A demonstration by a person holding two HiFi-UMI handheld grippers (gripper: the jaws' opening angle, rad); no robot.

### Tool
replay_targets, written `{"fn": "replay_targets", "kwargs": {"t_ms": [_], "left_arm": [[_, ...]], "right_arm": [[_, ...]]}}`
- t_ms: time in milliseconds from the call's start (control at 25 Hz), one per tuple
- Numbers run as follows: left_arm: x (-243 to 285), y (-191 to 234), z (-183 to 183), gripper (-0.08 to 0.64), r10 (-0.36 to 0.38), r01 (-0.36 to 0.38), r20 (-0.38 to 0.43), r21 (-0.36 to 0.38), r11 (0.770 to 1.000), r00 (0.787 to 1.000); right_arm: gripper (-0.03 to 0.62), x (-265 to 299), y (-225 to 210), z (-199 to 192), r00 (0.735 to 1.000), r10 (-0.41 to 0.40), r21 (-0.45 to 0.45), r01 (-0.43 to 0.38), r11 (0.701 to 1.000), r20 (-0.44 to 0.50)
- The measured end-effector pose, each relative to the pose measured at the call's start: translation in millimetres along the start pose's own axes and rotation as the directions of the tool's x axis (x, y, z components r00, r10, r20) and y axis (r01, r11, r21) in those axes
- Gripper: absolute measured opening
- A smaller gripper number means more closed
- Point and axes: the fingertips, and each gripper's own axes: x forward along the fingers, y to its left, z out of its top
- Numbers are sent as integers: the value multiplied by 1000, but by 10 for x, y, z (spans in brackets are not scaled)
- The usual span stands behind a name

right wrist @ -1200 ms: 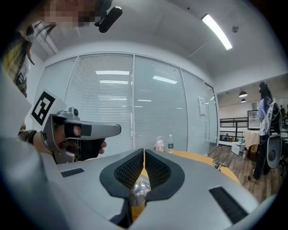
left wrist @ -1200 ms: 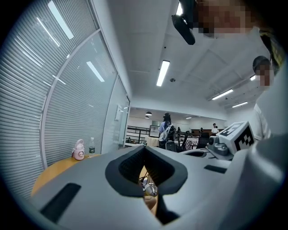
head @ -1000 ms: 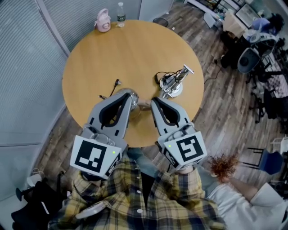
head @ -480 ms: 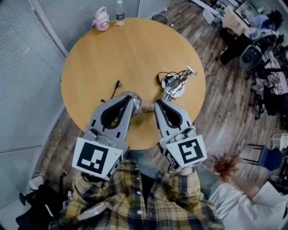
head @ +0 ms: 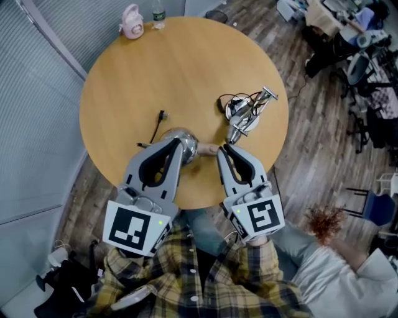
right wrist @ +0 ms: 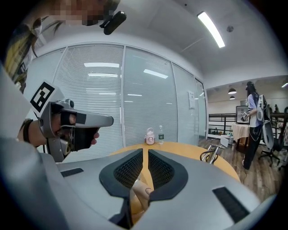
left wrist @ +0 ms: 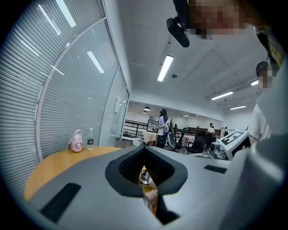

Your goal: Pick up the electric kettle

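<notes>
Electric kettle (head: 175,133) stands on the round wooden table (head: 124,74), close to the edge nearest the person: a polished steel dome with a pale beige handle (head: 208,149) sticking out sideways.

In the head view, the left gripper (head: 179,142) lies over the dome and hides a good part of it. Its grey fingers meet at the tips, leaving only the black-lined teardrop hollow behind them. The right gripper (head: 224,149) is closed the same way, with its tip right at the handle's outer end; from up here I can't tell whether they touch. A thin black cord (head: 155,126) trails beside the kettle, and a shiny metal stand tangled with wire (head: 244,112) sits further round the table. A pink jug (head: 130,21) and a clear bottle (head: 158,11) stand at the far rim.

In the left gripper view, the jaws are together with nothing gripped. Through the hollow shows a sliver of steel and beige, too little to make out. The smooth grey fingers fill the lower frame.

In the right gripper view, the ribbed black pads stand a hair apart, effectively closed. The beige handle shows low down through the slit, and I see no pinch on it. The kettle's body is hidden behind the fingers. The left gripper shows side-on at the left.
</notes>
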Motion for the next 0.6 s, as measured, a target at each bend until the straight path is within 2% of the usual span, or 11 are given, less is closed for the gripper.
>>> {"fn": "replay_targets", "kwargs": {"t_ms": [120, 240, 320, 600], "left_arm": [[44, 52, -125, 3, -4, 4, -20, -18, 1000, 1000], [83, 87, -259, 3, -10, 9, -46, -34, 999, 999], [107, 110, -321, 3, -10, 8, -53, -38, 999, 999], [149, 186, -507, 2, -10, 6, -75, -51, 999, 997]], "right_arm": [[51, 40, -53, -175, 999, -37, 11, 37, 999, -36], [114, 75, -77, -379, 998, -42, 29, 44, 999, -55], [133, 88, -103, -490, 997, -51, 32, 53, 998, -62], [224, 127, -185, -905, 994, -86, -18, 85, 996, -74]]}}
